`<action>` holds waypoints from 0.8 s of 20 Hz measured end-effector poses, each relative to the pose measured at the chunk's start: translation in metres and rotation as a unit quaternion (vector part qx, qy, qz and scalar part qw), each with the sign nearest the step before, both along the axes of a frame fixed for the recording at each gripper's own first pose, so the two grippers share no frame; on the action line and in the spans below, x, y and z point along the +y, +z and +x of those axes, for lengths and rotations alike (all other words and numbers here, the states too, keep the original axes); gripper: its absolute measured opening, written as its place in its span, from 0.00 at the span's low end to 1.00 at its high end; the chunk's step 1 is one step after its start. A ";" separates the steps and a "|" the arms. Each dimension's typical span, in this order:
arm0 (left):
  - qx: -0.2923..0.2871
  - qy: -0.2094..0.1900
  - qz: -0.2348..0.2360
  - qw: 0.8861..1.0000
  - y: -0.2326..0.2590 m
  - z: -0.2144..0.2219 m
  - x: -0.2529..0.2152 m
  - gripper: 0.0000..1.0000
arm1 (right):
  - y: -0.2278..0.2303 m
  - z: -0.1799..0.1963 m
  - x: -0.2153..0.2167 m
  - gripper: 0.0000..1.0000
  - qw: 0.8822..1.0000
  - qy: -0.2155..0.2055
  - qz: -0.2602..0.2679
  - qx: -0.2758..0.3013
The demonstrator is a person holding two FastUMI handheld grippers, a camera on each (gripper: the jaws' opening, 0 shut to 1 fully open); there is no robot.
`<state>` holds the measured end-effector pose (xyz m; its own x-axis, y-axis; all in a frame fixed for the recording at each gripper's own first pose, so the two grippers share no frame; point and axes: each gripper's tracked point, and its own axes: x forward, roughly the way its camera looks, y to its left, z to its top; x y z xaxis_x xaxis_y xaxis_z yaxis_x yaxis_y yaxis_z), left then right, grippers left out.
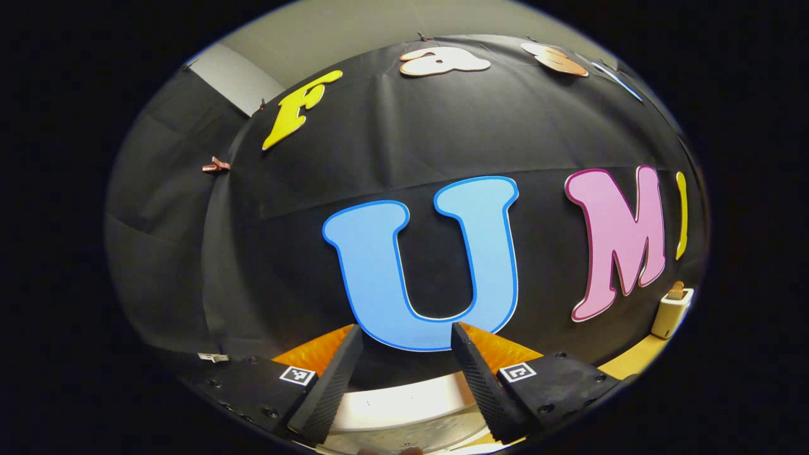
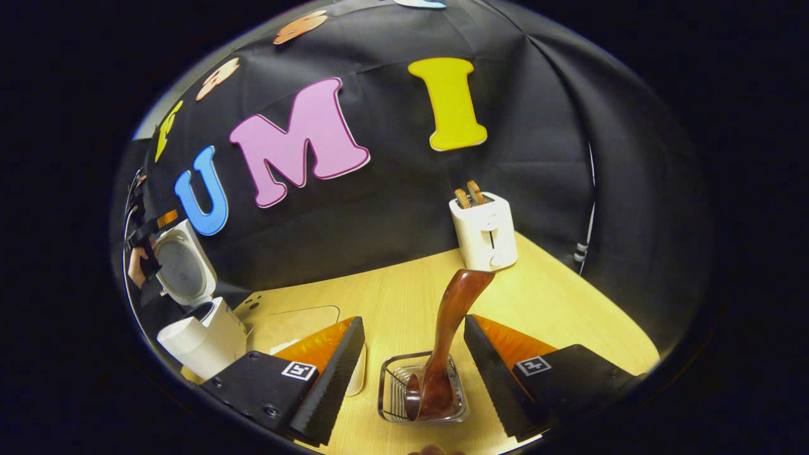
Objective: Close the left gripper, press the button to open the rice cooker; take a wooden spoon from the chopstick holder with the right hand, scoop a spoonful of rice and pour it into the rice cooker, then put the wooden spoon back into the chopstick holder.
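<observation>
1. A pale wooden worktop runs back to the black cloth wall of the booth.
2. In the right gripper view the right tool hangs above the worktop with its fingers spread wide, gripping nothing.
3. Between those fingers, but touching neither, stands the dark reddish-brown wooden spoon; its handle rises and leans toward the far side of the worktop, and its lower end sits inside the holder.
4. The small silvery wire-rack chopstick holder rests on the worktop directly below the right tool.
5. Beyond the spoon handle, near the cloth wall, stands a white two-slot toaster with two brown slices sticking out of its top.
6. Near the left finger of the right tool lies a clear flat tray, and a white rounded object peeks out beside that finger; what it is cannot be told.
7. At the far left of that view the white rice cooker stands with its round lid raised upright, its grey inner face showing.
8. A hand shows at the edge just beside the raised lid.
9. In the left gripper view the left tool is open with a wide gap and holds nothing; a white curved surface lies below it.
</observation>
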<state>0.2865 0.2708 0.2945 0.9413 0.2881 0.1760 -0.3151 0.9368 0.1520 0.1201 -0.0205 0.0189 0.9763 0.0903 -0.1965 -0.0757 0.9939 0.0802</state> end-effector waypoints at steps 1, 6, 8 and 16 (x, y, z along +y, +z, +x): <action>0.008 0.006 0.003 1.000 0.001 0.002 0.002 0.90 | 0.002 -0.008 0.001 0.98 1.000 0.001 -0.018 -0.012; 0.062 -0.002 -0.042 0.997 -0.026 0.014 0.009 0.89 | 0.002 -0.039 0.014 0.98 0.995 0.014 -0.079 -0.052; 0.075 0.006 -0.045 0.996 -0.031 0.013 0.015 0.90 | -0.004 -0.044 0.015 0.98 0.996 0.014 -0.071 -0.054; 0.121 -0.028 -0.086 0.989 -0.040 -0.009 -0.001 0.85 | -0.026 -0.059 0.003 0.98 0.998 0.000 -0.043 -0.041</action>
